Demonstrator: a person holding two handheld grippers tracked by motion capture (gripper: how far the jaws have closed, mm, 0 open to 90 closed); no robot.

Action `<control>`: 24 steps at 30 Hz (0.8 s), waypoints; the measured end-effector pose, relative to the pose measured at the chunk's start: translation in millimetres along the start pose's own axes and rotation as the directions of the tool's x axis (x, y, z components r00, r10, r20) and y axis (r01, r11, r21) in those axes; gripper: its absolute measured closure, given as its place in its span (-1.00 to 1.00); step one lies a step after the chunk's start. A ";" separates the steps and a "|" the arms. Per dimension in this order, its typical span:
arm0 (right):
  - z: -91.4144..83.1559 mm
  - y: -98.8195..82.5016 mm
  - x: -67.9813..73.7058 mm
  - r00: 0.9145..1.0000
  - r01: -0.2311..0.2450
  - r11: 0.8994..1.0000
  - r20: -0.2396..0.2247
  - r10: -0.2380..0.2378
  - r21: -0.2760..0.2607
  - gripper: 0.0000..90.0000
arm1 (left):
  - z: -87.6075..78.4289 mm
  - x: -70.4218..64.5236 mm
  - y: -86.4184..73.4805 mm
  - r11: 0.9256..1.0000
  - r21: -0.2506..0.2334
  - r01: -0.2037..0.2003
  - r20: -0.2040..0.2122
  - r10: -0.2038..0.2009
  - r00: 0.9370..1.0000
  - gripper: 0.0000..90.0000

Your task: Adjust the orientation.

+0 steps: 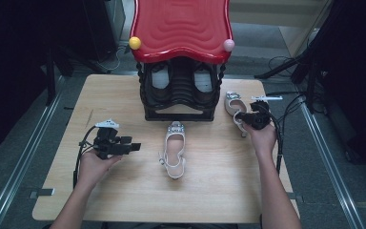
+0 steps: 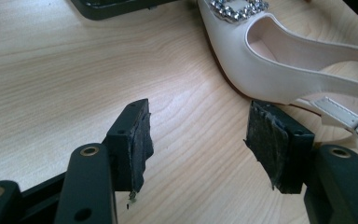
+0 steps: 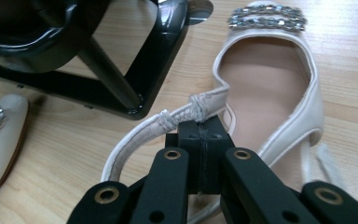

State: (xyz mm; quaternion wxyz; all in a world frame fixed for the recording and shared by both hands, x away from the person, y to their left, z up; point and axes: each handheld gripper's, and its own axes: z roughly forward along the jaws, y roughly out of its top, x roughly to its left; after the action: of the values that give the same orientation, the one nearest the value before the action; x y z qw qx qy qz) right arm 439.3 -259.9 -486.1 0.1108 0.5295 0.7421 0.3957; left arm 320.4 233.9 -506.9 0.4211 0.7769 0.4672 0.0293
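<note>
From the high view, a black shoe rack (image 1: 180,90) with a red top stands at the far side of the desk (image 1: 124,191). One pale shoe (image 1: 174,150) lies in the middle, toe toward the rack. A second shoe (image 1: 236,107) lies at the right, where the right tongs (image 1: 252,119) meet its heel end. The left tongs (image 1: 132,147) rest apart from the middle shoe, pointing at it.

In the left gripper view, the left tongs (image 2: 205,144) stand released over bare wood, with the middle shoe (image 2: 279,70) just beyond the right-hand jaw.

In the right gripper view, the right tongs (image 3: 200,135) are clenched on the second shoe's back strap (image 3: 186,112); its jewelled toe (image 3: 266,17) points away, with the rack's foot (image 3: 135,70) alongside.

This looks like the pick-up step. Next, I judge, comes lifting by the strap and steering the toe into a rack slot without letting the shoe swing.
</note>
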 end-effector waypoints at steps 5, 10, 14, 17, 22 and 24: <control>-13.5 -3.3 0.6 1.000 0.003 1.000 0.019 -0.002 -0.010 0.99 | 3.5 1.6 6.2 1.000 0.018 0.000 0.002 0.000 1.000 -0.10; -33.7 -4.3 -6.7 0.999 -0.027 0.998 0.024 0.028 -0.056 0.96 | 7.0 2.2 9.0 1.000 0.025 -0.005 0.002 0.005 1.000 -0.10; -43.4 5.3 -7.6 0.999 -0.027 0.995 0.022 0.030 -0.097 0.89 | 8.5 1.3 9.6 0.999 0.036 -0.008 -0.002 0.008 1.000 -0.10; -42.9 11.6 -6.4 1.000 -0.019 0.993 0.021 0.022 -0.114 0.81 | 7.4 -0.3 9.4 0.999 0.038 -0.015 -0.004 0.015 1.000 -0.10; -31.3 15.8 -11.6 0.999 -0.041 0.993 0.014 0.043 -0.108 0.74 | 4.5 -1.7 2.6 0.999 0.039 -0.011 -0.014 0.012 1.000 -0.10; -24.4 16.9 -13.9 0.999 -0.054 0.994 0.001 0.054 -0.099 0.70 | 2.1 -1.9 -0.5 0.999 0.037 -0.002 -0.013 0.003 1.000 -0.10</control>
State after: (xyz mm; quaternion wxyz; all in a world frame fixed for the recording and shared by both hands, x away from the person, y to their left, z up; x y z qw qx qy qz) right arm 442.6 -281.4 -461.6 0.1275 0.5441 0.7069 0.4337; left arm 319.9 231.3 -508.0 0.4036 0.7850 0.4693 0.0262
